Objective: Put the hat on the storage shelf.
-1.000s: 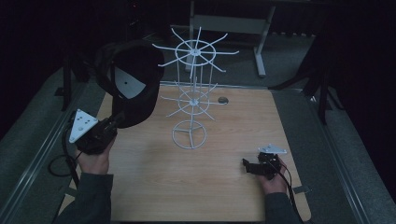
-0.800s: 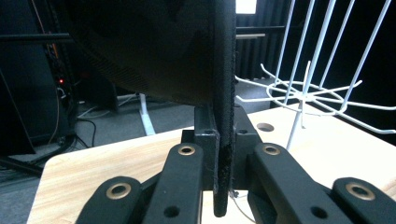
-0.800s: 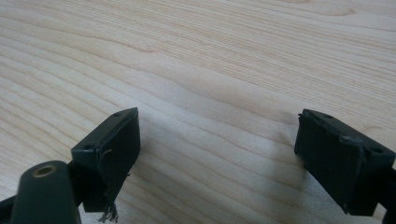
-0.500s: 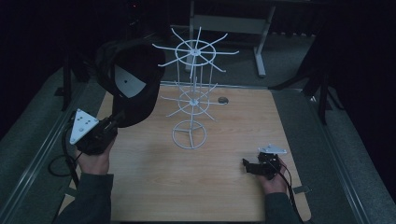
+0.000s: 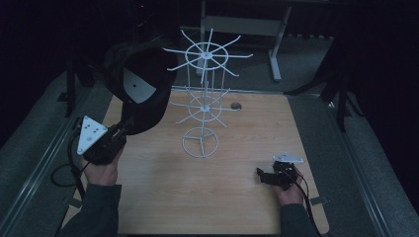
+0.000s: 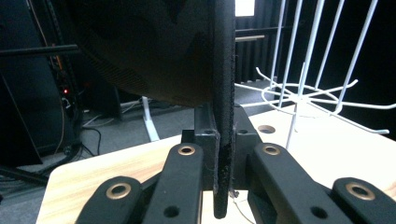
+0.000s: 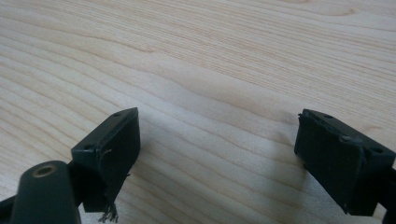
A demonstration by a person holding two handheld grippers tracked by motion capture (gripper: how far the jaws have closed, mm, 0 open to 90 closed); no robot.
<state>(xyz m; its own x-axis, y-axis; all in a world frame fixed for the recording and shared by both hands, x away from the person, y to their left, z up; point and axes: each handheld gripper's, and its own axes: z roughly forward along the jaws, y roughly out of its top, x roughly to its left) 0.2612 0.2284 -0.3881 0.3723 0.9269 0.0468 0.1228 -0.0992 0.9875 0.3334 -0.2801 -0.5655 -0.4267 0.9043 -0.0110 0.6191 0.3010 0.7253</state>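
Black cap: from the high view I see the cap point(image 5: 141, 94) lifted off the surface, up at the left, just beside the upper ring of the white wire rack point(image 5: 203, 101); its pale inner lining faces the camera.
Left gripper: my left gripper point(image 5: 124, 129) is clamped on the cap's brim; the high view gives me its grey three-cornered plate and the hand under it, near the left edge of the surface point(image 5: 237, 207).
Left gripper view: here I get what the high view cannot show me, the brim point(image 6: 222, 93) edge-on, standing as a thin dark strip pinched between the two black jaws, with the cap's crown point(image 6: 149, 51) bulging to the left above them. Behind, the rack's point(image 6: 303, 93) white arms spread to the right, and a round hole point(image 6: 266, 129) in the wood sits past the jaws.
Right gripper: my right gripper point(image 5: 261, 176) rests low at the front right of the surface, well apart from the rack and the cap.
Right gripper view: I see the jaws spread wide and released, with bare pale wood grain point(image 7: 210, 70) between them; a frayed thread hangs from the left pad point(image 7: 112, 154).
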